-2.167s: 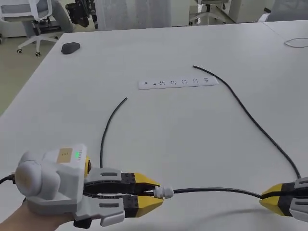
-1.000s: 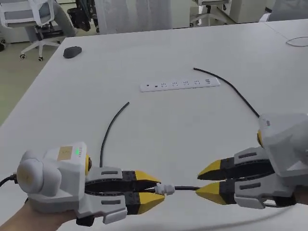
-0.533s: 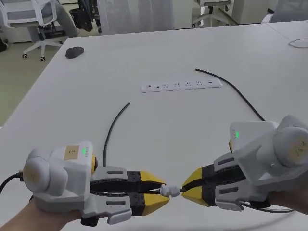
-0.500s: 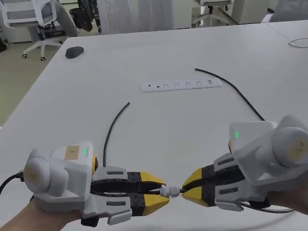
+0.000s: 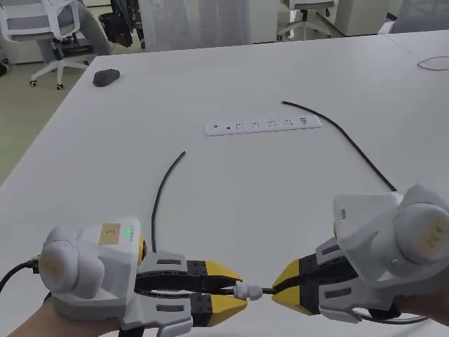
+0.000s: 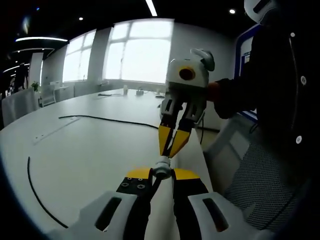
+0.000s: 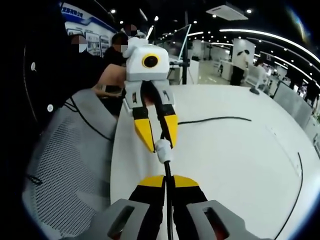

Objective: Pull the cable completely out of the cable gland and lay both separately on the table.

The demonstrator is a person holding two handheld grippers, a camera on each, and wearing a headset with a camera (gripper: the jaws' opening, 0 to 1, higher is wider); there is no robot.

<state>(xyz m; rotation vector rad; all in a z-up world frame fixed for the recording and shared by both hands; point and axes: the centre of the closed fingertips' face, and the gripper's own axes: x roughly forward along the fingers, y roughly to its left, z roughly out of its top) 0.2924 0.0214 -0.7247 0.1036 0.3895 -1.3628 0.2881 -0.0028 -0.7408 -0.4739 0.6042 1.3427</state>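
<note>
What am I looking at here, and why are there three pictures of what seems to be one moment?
There is no robot here: a person holds a hand tool with two yellow-tipped jaws in each hand. The wide picture comes from a camera on the person's head. The two round ones come from cameras riding on each tool, looking along its jaws. The left gripper is shut on a small white cable gland. The right gripper is shut on the black cable right beside the gland. The cable's loose lengths trail across the white table, where a power strip and a dark mouse also lie.
</note>
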